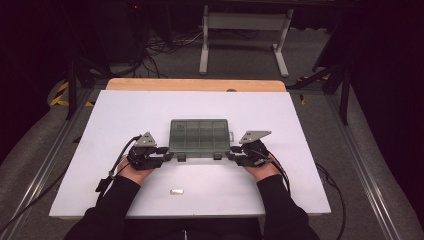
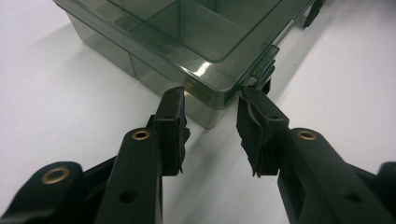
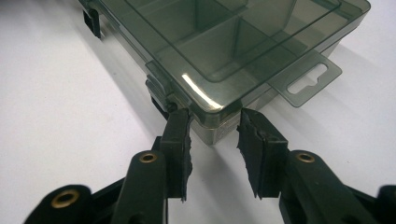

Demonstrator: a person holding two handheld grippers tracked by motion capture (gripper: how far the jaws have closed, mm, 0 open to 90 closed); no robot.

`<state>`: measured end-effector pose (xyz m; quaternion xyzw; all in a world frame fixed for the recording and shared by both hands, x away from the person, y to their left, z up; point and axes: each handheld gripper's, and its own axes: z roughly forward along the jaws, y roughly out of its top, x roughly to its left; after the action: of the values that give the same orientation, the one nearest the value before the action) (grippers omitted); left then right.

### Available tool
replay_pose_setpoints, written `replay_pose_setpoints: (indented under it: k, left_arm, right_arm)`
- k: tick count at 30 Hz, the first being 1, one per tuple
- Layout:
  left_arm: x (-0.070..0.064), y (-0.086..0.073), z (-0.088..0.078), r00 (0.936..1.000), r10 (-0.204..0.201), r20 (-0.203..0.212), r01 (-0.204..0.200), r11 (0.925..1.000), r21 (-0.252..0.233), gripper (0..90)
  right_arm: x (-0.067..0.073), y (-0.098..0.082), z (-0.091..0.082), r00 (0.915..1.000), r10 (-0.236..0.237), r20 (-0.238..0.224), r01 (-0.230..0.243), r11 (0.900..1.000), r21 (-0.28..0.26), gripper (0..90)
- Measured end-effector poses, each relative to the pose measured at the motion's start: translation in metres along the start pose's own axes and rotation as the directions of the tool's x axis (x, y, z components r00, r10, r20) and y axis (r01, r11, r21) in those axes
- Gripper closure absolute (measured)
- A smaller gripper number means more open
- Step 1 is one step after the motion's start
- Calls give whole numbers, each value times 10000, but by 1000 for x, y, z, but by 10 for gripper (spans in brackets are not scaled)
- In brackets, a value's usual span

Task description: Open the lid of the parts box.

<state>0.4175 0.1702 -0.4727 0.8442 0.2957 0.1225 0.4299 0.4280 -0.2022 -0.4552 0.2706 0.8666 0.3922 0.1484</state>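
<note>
While the smoky compartment box [image 1: 200, 137] sits closed in the middle of the white bench [image 1: 125, 115], both tools are parked at its near corners. The left tool [image 2: 210, 100] has its jaws set narrow around the near-left corner, one pad touching the side wall, the other right by a front latch [image 2: 261, 77] (whether it truly pinches, I can't tell). The right tool [image 3: 214, 119] mirrors it at the near-right corner, pads hugging the wall just below the lid, hang tab [image 3: 306, 79] off to the side. To do this well, I'd say: squeeze evenly, keep both wrists level, and move together so the box doesn't twist. A small silvery piece [image 1: 176, 191] lies nearer the person, well apart.
</note>
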Motion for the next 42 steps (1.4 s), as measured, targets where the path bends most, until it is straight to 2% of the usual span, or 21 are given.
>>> replay_pose_setpoints:
  k: [7,27,33,38,42]
  left_arm:
    - [-1,0,0,10000,-54,-19,54,10000,-7,627]
    - [0,0,0,10000,40,-75,-41,10000,-57,601]
    - [0,1,-2,10000,27,7,-27,9999,-142,604]
    - [1,1,-6,9999,-91,60,93,9996,-258,646]
    - [0,2,-11,9999,-62,103,67,9990,-441,728]
  right_arm:
    - [1,1,-2,10000,-53,28,53,9999,-156,686]
    - [1,2,-4,9999,-138,19,139,9996,-244,689]
    - [1,3,-7,10000,-63,-37,61,9983,-578,702]
    - [1,5,-11,9999,-84,131,95,9964,-845,730]
    - [1,5,-13,9996,-128,232,150,9952,-962,745]
